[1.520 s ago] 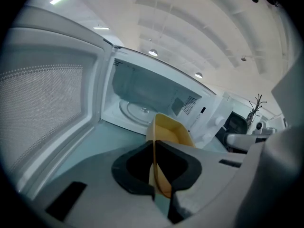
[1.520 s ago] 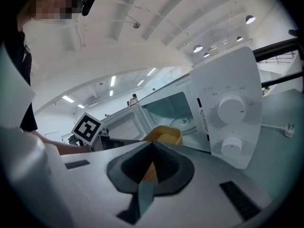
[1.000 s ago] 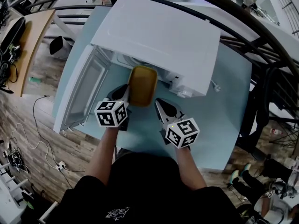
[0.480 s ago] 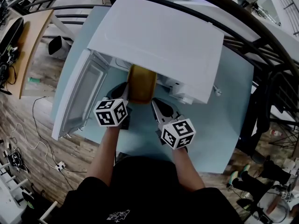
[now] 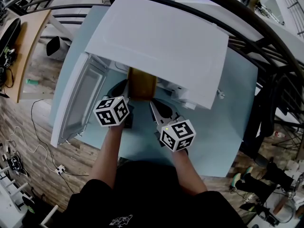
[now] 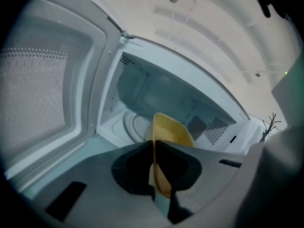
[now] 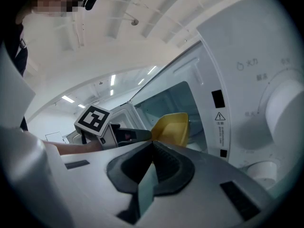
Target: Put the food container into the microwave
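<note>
The yellow food container (image 5: 142, 83) hangs level in the mouth of the white microwave (image 5: 161, 42), its far half hidden under the oven's top. My left gripper (image 5: 126, 90) is shut on its left rim; in the left gripper view the yellow rim (image 6: 167, 141) runs between the closed jaws (image 6: 153, 144), with the cavity and glass turntable (image 6: 135, 125) just beyond. My right gripper (image 5: 153, 104) is shut at the container's near right corner; the right gripper view shows the yellow container (image 7: 173, 127) starting right at the jaw tips (image 7: 152, 142).
The microwave door (image 5: 78, 99) stands swung open to the left, next to my left gripper. The control panel with a dial (image 7: 280, 103) is close on the right. The oven sits on a light blue table (image 5: 223, 122). Black railings ring the far side.
Both grippers have moved forward with the container. It has gone from in front of the opening to partly inside, with more of it hidden under the microwave's top.
</note>
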### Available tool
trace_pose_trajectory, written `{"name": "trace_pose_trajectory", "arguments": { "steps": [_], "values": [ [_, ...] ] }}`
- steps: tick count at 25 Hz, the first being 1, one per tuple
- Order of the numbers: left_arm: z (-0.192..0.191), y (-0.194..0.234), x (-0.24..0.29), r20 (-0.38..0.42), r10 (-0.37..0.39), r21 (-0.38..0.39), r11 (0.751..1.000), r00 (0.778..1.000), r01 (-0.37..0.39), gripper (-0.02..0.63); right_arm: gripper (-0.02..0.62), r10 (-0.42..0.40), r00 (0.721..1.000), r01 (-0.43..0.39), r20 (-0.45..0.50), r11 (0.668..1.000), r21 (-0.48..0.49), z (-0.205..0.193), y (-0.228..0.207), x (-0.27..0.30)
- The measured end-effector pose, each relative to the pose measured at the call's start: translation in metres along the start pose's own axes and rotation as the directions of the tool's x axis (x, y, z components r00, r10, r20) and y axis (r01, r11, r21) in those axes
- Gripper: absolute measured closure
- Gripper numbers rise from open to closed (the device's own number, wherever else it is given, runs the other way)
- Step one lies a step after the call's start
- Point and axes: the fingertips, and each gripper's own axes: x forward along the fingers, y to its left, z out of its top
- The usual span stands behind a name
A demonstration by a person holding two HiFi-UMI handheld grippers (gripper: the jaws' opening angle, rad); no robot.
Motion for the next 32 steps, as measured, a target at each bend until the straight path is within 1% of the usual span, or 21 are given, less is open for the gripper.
{"name": "trace_pose_trajectory", "arguments": {
  "steps": [3,11,17,20,23,26,32],
  "values": [
    [0.005,0.002,0.005,0.017,0.017,-0.015,1.0,1.0,-0.016,0.58,0.589,0.005,1.0,-0.005,-0.004,1.0,0.0,-0.001,0.001,0.002],
    [0.016,0.011,0.015,0.082,0.07,-0.092,0.994,0.994,-0.062,0.58,0.589,0.004,1.0,-0.004,-0.011,1.0,0.009,-0.004,0.0,0.007],
    [0.018,0.017,0.018,0.136,0.132,-0.195,0.975,0.982,-0.104,0.58,0.589,0.011,1.0,-0.011,-0.017,1.0,0.005,-0.004,0.003,0.01],
    [0.019,0.018,0.02,0.152,0.149,-0.225,0.968,0.977,-0.112,0.58,0.589,0.011,1.0,-0.011,-0.02,1.0,0.004,-0.005,0.003,0.011],
    [0.02,0.019,0.024,0.162,0.163,-0.239,0.963,0.973,-0.121,0.58,0.589,0.009,1.0,-0.009,-0.026,1.0,0.004,-0.008,0.002,0.011],
    [0.026,0.018,0.029,0.173,0.163,-0.237,0.964,0.971,-0.12,0.58,0.589,0.007,1.0,-0.006,-0.029,1.0,0.005,-0.009,0.0,0.011],
    [0.034,0.018,0.036,0.19,0.167,-0.259,0.959,0.967,-0.115,0.58,0.589,0.01,0.999,-0.01,-0.035,1.0,0.004,-0.01,0.0,0.012]
  ]
}}
